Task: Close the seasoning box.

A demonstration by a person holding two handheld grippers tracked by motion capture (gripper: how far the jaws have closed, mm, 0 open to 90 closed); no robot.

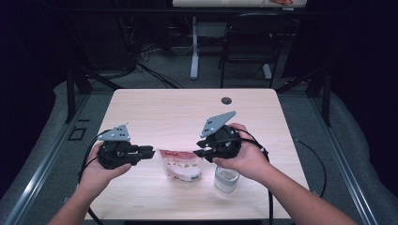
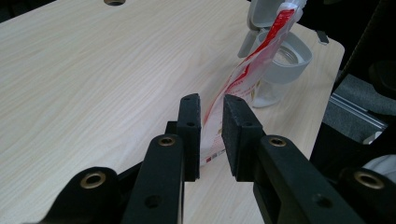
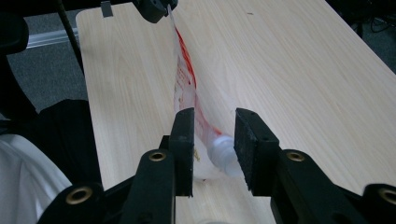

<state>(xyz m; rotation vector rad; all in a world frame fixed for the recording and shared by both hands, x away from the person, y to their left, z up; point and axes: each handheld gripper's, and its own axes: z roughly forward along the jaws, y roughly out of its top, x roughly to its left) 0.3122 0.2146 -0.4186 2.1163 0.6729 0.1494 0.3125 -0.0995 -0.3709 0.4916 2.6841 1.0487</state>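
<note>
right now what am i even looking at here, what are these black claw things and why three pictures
A person sits at a wooden table and holds a hand-held tool in each hand: the left gripper and the right gripper, each with two black jaws. The high view comes from a fixed camera above, looking down on the table. The other two come from small cameras riding on each gripper, looking out along its own jaws.

Between the two grippers hangs a red and white pouch. In the left gripper view one edge of the pouch sits between the jaws; whether the pads pinch it I cannot tell. In the right gripper view the jaws stand around the pouch's white spout with gaps, so they look open. A clear jar with a flip lid stands beside the pouch.
</note>
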